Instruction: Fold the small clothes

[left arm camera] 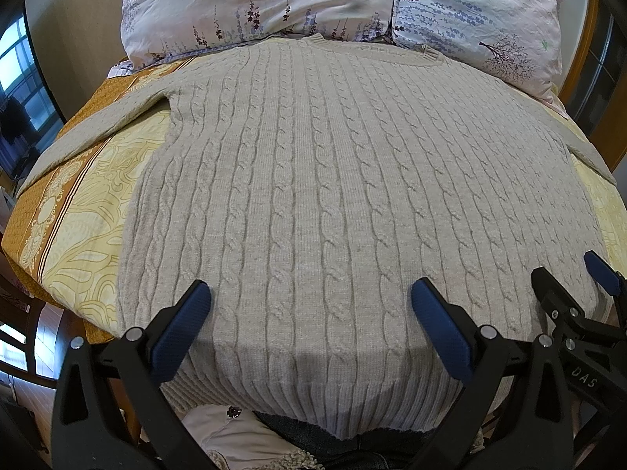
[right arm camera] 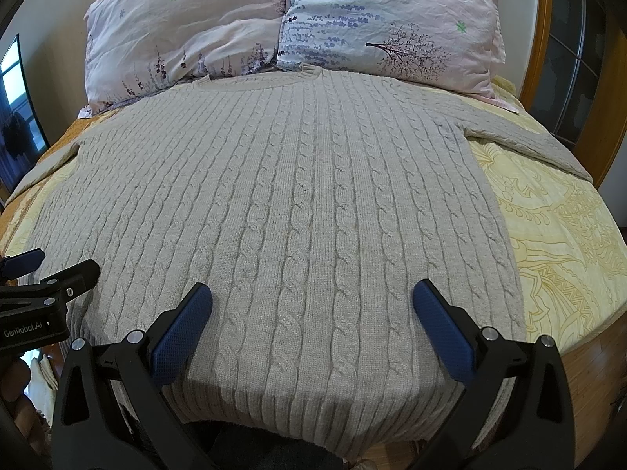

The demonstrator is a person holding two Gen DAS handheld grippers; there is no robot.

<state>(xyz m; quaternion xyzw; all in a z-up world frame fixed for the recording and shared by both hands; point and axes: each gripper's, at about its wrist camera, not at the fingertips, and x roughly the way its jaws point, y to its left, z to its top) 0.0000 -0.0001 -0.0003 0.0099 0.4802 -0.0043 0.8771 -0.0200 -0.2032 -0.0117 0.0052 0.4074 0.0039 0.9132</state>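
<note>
The sweater (left arm camera: 313, 180) lies spread flat and face up on the bed, directly ahead of both claws, its ribbed hem (left arm camera: 313, 399) nearest them and hanging a little over the bed's near edge, its collar (right arm camera: 258, 76) farthest away, touching the pillows. One sleeve (left arm camera: 98, 129) stretches out to the left of the left claw; the other sleeve (right arm camera: 529, 141) runs off to the right of the right claw.

It is a thick cable knit, so I judge it soft, floppy and fairly heavy for its kind, with a rough surface that pads should grip well. It will sag and stretch if lifted by one point. The best holds look to be the two hem corners, or a sleeve cuff together with the shoulder, pinching both layers at once.

The left claw (left arm camera: 309, 313) hovers over the lower body with its jaws wide apart, holding nothing. The right claw (right arm camera: 311, 313) sits just beside it, likewise spread wide and empty.

Beyond the sweater are two flowered pillows (right arm camera: 188, 31) and, underneath, a yellow patterned bedspread (right arm camera: 556, 235).
</note>
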